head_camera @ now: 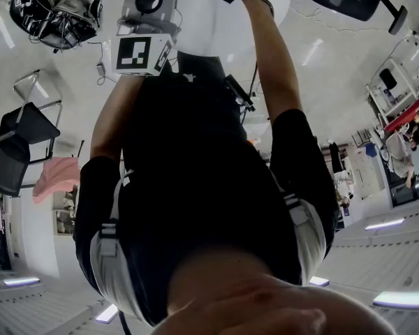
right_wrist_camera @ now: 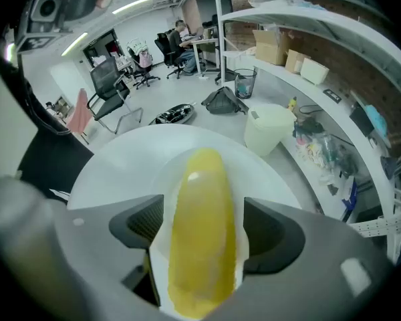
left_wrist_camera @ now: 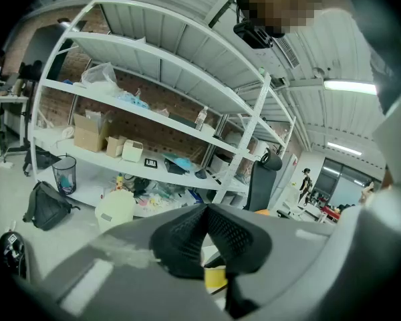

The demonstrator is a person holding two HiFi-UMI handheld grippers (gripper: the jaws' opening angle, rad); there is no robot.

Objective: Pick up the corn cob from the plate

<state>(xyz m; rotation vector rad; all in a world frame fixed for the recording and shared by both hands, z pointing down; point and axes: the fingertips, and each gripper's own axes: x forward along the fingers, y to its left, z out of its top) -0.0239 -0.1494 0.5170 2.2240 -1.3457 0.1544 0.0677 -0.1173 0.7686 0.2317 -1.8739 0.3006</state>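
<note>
The open right gripper (right_wrist_camera: 204, 231) straddled the corn cob (right_wrist_camera: 202, 202), whose long axis lay across its closing line; the left gripper (left_wrist_camera: 207, 236) was closed, empty.

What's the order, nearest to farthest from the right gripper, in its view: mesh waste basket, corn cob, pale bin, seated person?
1. corn cob, between the jaws of the right gripper.
2. pale bin, on the floor, right.
3. mesh waste basket, farther back, by shelving.
4. seated person, far desk.

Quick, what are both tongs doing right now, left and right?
Left tongs: closed, nothing between them.
Right tongs: open, straddling the corn cob on the plate, pads not touching it.
</note>
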